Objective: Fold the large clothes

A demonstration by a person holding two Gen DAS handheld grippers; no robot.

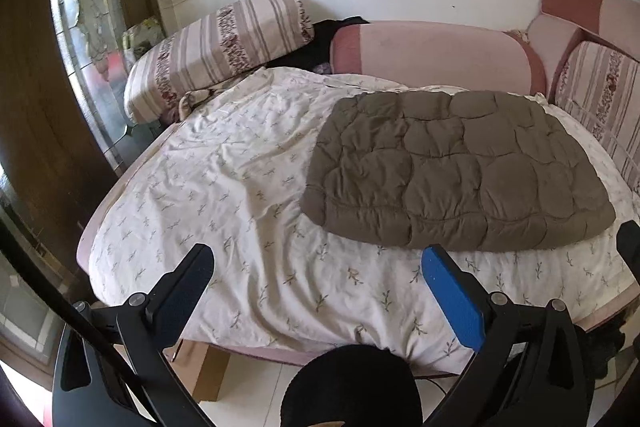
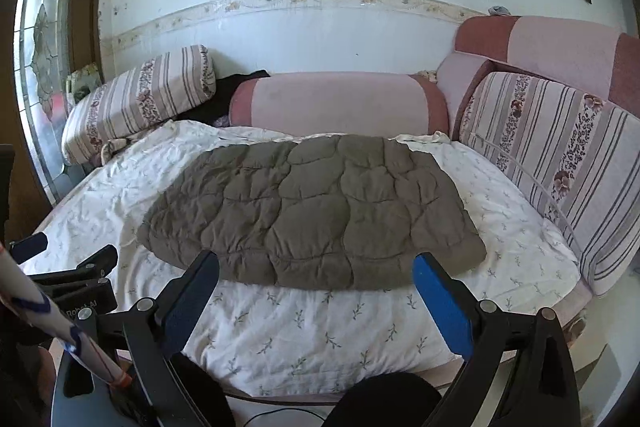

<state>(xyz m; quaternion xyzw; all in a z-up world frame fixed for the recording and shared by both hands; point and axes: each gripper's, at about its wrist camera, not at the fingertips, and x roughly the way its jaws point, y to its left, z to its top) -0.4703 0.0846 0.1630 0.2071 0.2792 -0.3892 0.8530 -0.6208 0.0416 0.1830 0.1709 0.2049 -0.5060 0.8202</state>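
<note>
A quilted olive-brown padded garment (image 1: 456, 171) (image 2: 316, 207) lies folded into a flat rectangle on the white floral bed sheet (image 1: 240, 195) (image 2: 320, 331). My left gripper (image 1: 316, 263) hovers open over the front edge of the bed, to the left of and short of the garment, with nothing between its fingers. Just in front of the garment's near edge, my right gripper (image 2: 316, 271) is held open and empty. At the far left of the right wrist view the left gripper's fingers (image 2: 96, 259) show over the sheet.
A striped pillow (image 1: 216, 47) lies at the back left and a pink bolster (image 1: 436, 51) along the wall. A striped cushion (image 2: 560, 171) leans on the pink headboard (image 2: 560, 47) at right. A glass door (image 1: 84, 39) stands left. A cardboard box (image 1: 204, 367) sits on the tiled floor.
</note>
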